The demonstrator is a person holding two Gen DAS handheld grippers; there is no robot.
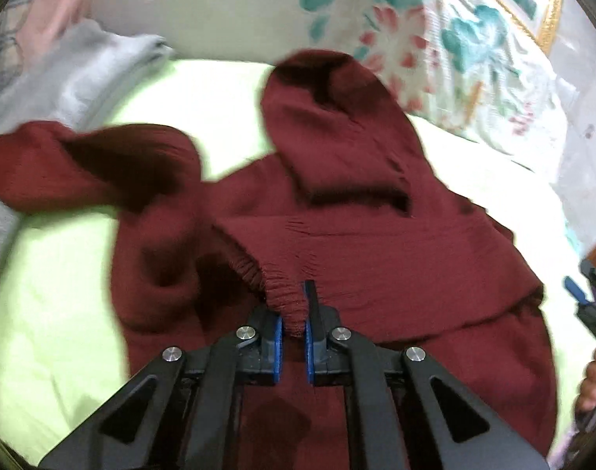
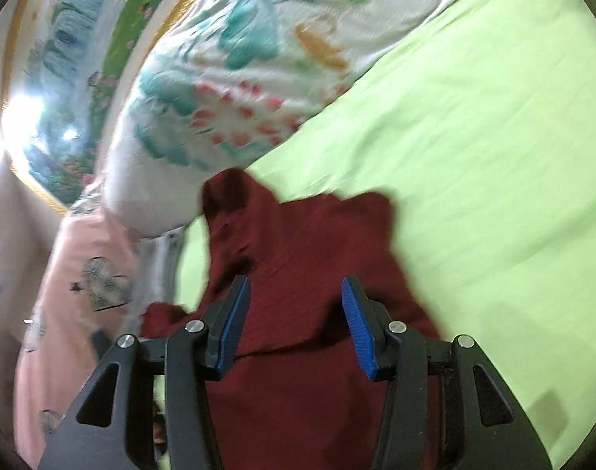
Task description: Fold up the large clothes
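blue ribbed fingers (image 1: 311, 346) around gathered maroon knit (image 1: 376, 243)

We find no readable text in either view. We see no labels, brands, numbers or signs.

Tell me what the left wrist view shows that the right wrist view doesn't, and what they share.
Only the left wrist view: the left gripper shut on the ribbed hem of the maroon sweater, a grey garment beyond it, and a hand at the right edge.
Only the right wrist view: the right gripper with jaws apart above the sweater, and a pink heart-print pillow.
Both: the maroon sweater, the lime-green sheet, the floral bedding.
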